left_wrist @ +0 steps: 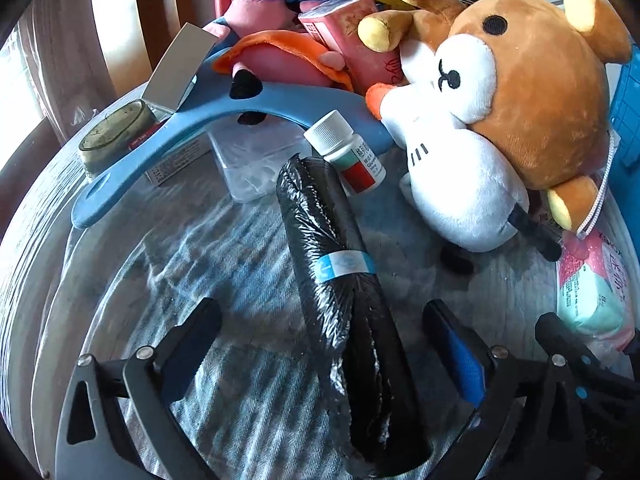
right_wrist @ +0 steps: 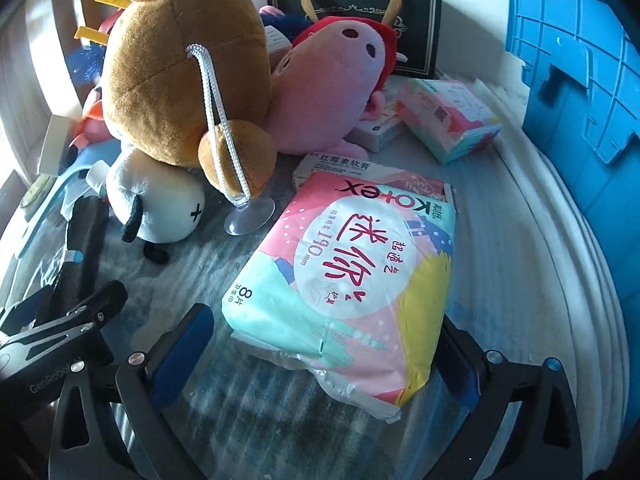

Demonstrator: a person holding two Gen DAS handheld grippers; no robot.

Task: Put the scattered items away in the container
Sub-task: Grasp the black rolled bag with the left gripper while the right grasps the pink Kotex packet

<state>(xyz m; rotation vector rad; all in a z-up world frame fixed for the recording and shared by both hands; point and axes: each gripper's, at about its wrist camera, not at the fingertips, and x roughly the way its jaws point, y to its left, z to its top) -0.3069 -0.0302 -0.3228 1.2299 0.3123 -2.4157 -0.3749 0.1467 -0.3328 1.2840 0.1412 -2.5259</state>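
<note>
Black plastic, a roll of garbage bags (left_wrist: pixel 340 276), lies between the fingers of the left tool (left_wrist: pixel 320 344), which are spread wide and do not press on it. The right tool (right_wrist: pixel 324 356) is also spread, with the Kotex pad pack (right_wrist: pixel 348 276) lying between its fingers, and I see no pinch on it. The blue plastic container (right_wrist: pixel 576 64) stands at the right edge of the counter (right_wrist: pixel 500 240), and its inside is hidden, so I cannot tell if anything is already in it. I judge that the task is near its beginning, because many items are on the counter: the brown bear plush (left_wrist: pixel 532 92), a pink pig plush (right_wrist: pixel 332 92), a white pill bottle (left_wrist: pixel 346 152), a blue shoehorn (left_wrist: pixel 208 120), a clear plastic box (left_wrist: pixel 256 164), and a small tissue pack (right_wrist: pixel 448 120). Only the left wrist view shows the bear's face, the pill bottle and the shoehorn clearly. Only the right wrist view shows the container wall, the suction cup (right_wrist: pixel 250 216) on the bear's cord, an ointment box (right_wrist: pixel 340 168) behind the pad pack, and a dark gift bag (right_wrist: pixel 356 20) at the far edge.
</note>
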